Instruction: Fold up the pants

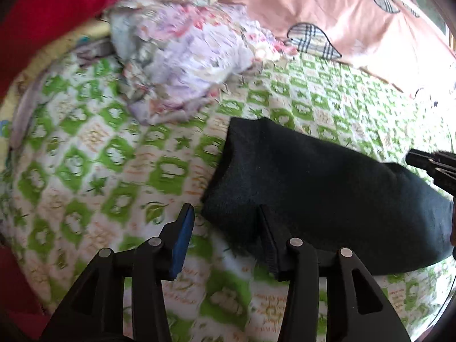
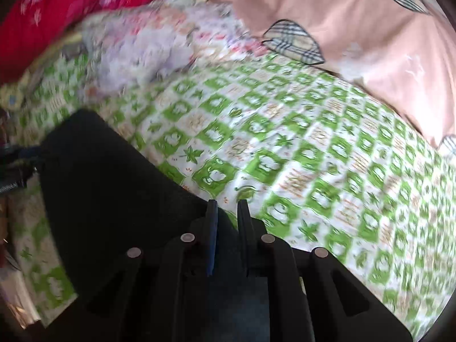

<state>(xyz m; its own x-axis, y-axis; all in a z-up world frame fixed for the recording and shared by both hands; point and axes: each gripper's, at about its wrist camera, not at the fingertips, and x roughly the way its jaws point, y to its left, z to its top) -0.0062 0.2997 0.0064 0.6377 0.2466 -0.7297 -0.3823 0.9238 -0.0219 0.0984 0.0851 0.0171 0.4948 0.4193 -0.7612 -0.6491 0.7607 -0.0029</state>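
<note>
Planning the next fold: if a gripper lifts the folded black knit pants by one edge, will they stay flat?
Probably not: the folded black knit pants look soft and rounded at the edges, so they would likely droop. Layers may slide apart. They seem light.

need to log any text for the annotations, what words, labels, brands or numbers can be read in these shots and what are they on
Nothing can be read for certain.
Green-and-white bedsheet: small orange lettering in the white squares, too blurred and small to read in either view.
Black pants: no label or print visible.
Pink pillow: plaid heart patches only, no words.
Floral cloth and red quilt: patterns, no text.
</note>
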